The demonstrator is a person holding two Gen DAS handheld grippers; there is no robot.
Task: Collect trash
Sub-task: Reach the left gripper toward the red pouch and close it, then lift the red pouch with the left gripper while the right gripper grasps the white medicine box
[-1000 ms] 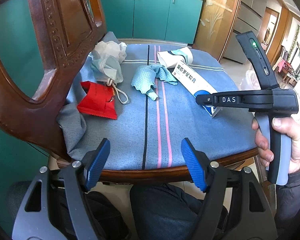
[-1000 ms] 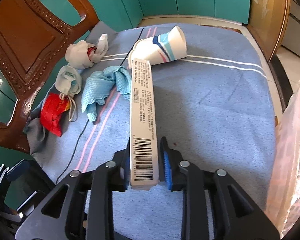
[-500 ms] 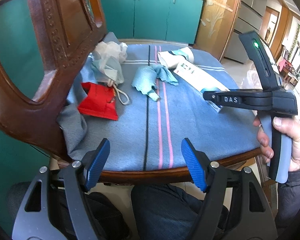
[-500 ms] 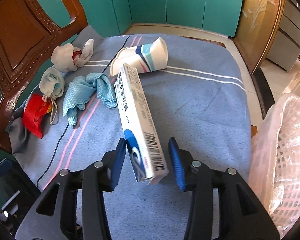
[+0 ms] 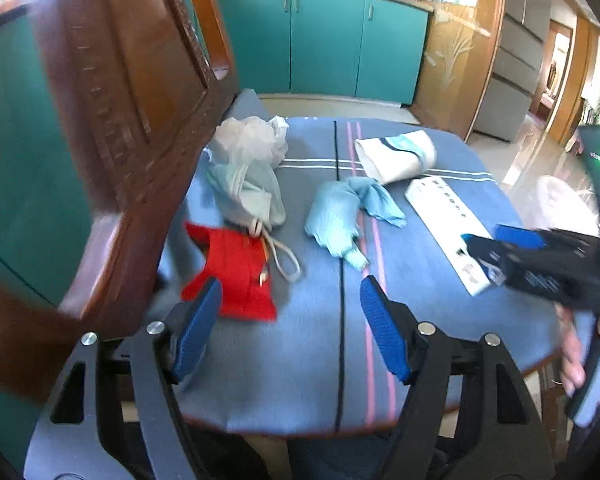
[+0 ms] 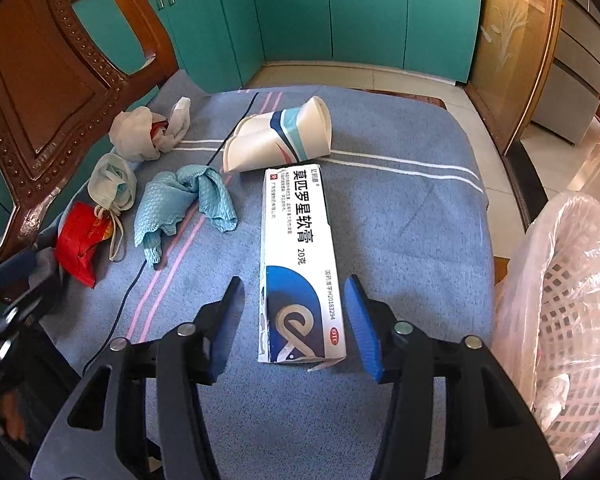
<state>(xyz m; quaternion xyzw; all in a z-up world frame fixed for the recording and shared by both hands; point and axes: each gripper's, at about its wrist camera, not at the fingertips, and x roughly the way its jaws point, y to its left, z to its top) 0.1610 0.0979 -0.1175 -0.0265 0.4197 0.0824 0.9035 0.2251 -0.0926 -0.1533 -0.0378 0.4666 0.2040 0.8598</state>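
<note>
Released since earlier: ointment box (image 6: 300,264) flat between opening right gripper (image 6: 296,320) jaws; left gripper (image 5: 290,328) spread, empty. Next: regrip, bin it.

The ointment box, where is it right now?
The ointment box lies flat on the blue tablecloth, between the right gripper's opening jaws, just below the crushed paper cup.

Daylight fills both views, brightest at the right, where the glossy floor (image 5: 528,160) glares. The left wrist view is motion-blurred, smearing the carved brown wooden chair back (image 5: 100,140); the right wrist view is sharp. Fisheye curvature bends the edges, with dark corners.
</note>
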